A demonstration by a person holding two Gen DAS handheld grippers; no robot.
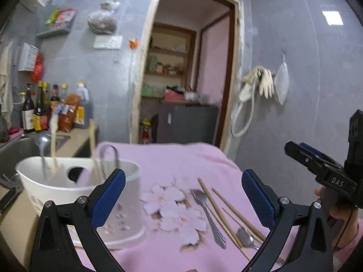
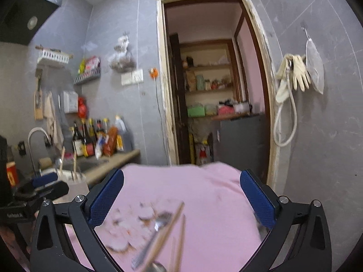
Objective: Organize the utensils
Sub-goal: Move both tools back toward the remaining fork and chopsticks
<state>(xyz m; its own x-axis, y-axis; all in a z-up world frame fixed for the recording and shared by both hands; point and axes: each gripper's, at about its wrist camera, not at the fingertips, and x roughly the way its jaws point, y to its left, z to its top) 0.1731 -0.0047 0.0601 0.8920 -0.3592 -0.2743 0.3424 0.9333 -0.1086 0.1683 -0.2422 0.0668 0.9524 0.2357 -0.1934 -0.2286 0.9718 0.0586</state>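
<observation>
Both grippers, left gripper [image 1: 183, 190] and right gripper [image 2: 181, 192], stood wide and empty over the pink cloth [image 1: 172, 158], where a fork [image 1: 207, 213], spoon [image 1: 246, 238] and chopsticks [image 1: 229, 210] lay loose, likely awaiting transfer to the white utensil holder [image 1: 45, 185] at left.

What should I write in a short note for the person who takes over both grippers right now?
Left gripper: open, empty.
Right gripper: open, empty.
White plastic utensil holder stands at the left edge of the pink flowered cloth. Already in it: metal ladle, wooden chopsticks, metal tongs.
Left on the cloth: steel fork, steel spoon, several loose wooden chopsticks. Move them into the holder.
</observation>
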